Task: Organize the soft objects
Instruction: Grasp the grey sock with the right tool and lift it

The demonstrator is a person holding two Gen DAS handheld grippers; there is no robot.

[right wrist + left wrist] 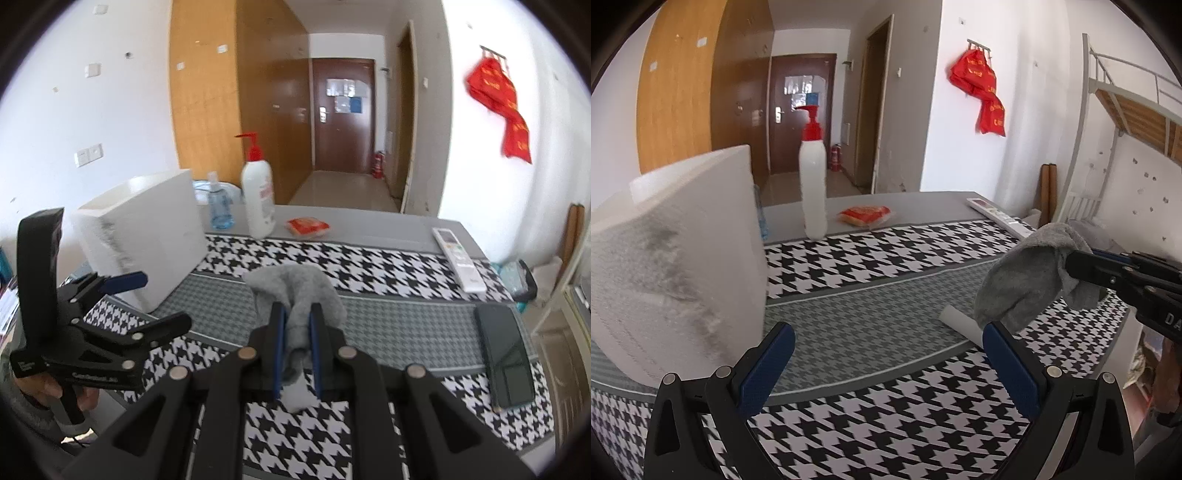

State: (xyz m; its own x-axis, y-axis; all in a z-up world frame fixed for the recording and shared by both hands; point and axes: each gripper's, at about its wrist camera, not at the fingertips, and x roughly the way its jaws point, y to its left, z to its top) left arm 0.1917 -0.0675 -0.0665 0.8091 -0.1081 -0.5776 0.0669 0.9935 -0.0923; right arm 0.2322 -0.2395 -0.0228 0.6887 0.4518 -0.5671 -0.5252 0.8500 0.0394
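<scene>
**Sock is up in the air, box comes next**

The right gripper (297,328) has pinched a soft gray sock (295,291) between its blue pads. The sock is squeezed tight in the middle, w/ a floppy bit sticking out in front of the tips and another bit hanging down under them. It looks lifted off the table (388,221) (the left wrist view shows it dangling above the checked cloth (886,251), not lying on it).

So the step, I think, is: carry the sock to where it goes. The best guess for that place is the white box (147,229) on the left side of the table, near the pump bottle (258,199). The next move needs a swing over to the left, high enough to clear the box wall, then let go above the opening.

The left gripper (886,365) is spread wide w/ nothing in it. It sits just beside the box, well apart from the sock.

A small white roll (960,321) lies on the cloth under the sock; I can't tell what it is.
</scene>
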